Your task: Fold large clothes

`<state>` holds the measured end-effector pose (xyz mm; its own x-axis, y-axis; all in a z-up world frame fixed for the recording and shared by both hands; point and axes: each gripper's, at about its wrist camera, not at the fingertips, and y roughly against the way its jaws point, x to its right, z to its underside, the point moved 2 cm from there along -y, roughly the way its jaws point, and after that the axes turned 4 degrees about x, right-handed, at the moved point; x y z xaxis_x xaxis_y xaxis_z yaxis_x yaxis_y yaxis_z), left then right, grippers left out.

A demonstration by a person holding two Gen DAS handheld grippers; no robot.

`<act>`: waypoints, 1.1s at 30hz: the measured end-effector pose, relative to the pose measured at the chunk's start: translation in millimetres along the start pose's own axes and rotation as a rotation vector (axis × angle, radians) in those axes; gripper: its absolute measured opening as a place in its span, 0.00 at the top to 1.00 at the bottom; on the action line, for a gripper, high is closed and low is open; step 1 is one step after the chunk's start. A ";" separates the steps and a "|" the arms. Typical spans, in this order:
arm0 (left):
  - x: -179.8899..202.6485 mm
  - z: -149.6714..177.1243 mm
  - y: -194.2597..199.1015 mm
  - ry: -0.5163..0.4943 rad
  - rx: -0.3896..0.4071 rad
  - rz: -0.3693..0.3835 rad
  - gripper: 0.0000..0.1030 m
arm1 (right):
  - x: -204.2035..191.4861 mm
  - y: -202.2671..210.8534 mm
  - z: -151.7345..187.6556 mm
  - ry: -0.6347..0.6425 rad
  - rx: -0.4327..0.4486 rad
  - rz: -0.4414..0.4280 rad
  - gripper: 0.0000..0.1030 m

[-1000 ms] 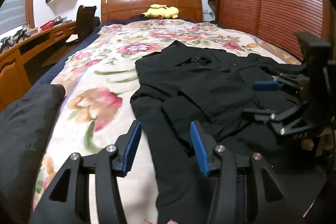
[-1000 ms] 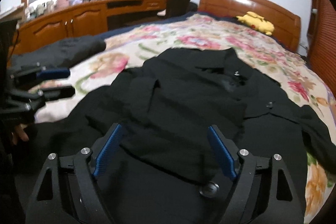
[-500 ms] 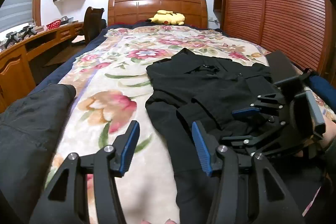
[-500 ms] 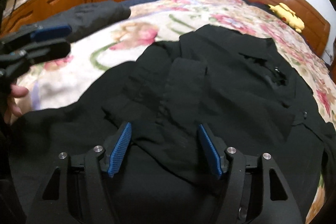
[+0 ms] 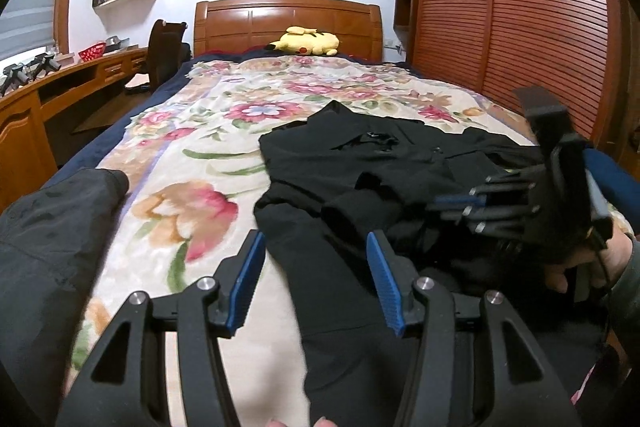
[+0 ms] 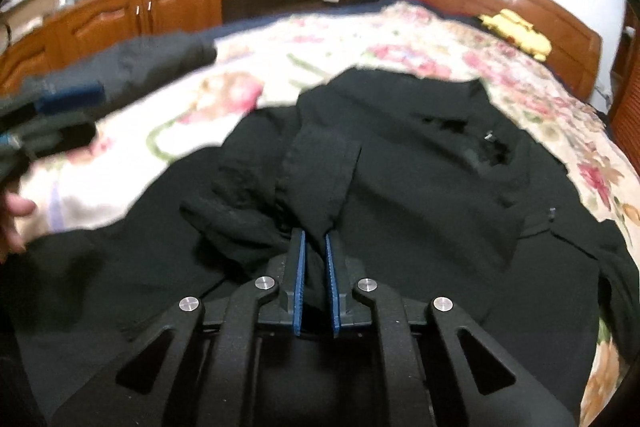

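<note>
I am in a bedroom, leaning over a bed (image 5: pixel 168 163) with a flowery blanket. A yellow toy (image 5: pixel 306 42) sits up by the wooden headboard. A big black shirt (image 5: pixel 360 163) lies in the middle of the bed with its collar pointing at the headboard. One sleeve (image 6: pixel 320 167) is already folded in across the front. My right gripper (image 6: pixel 315 247) is squeezing shut on that sleeve, and the black cloth is pinched between its blue pads. My left gripper (image 5: pixel 316 267) is about half open over the shirt's side edge and holds nothing. I think the folding has only begun. The other sleeve still sticks out, and the long body is not folded up yet.
</note>
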<state>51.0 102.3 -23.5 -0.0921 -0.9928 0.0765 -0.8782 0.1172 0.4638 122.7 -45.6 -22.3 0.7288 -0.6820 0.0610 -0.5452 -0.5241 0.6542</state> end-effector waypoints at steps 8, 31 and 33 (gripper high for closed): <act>16.1 -6.2 6.7 -0.015 0.028 0.015 0.50 | 35.6 59.8 -7.7 -0.117 0.174 0.096 0.94; 67.9 -7.1 9.6 -0.065 0.034 0.108 0.49 | 103.5 121.6 64.2 -0.324 0.092 0.383 0.94; 71.3 -8.1 10.5 -0.067 0.038 0.112 0.49 | 113.1 125.5 72.4 -0.362 0.077 0.384 0.94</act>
<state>39.1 33.0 -6.1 -0.2207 -0.9731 0.0664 -0.8778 0.2279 0.4214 106.8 -225.4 12.1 0.2884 -0.9574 0.0123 -0.7833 -0.2286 0.5781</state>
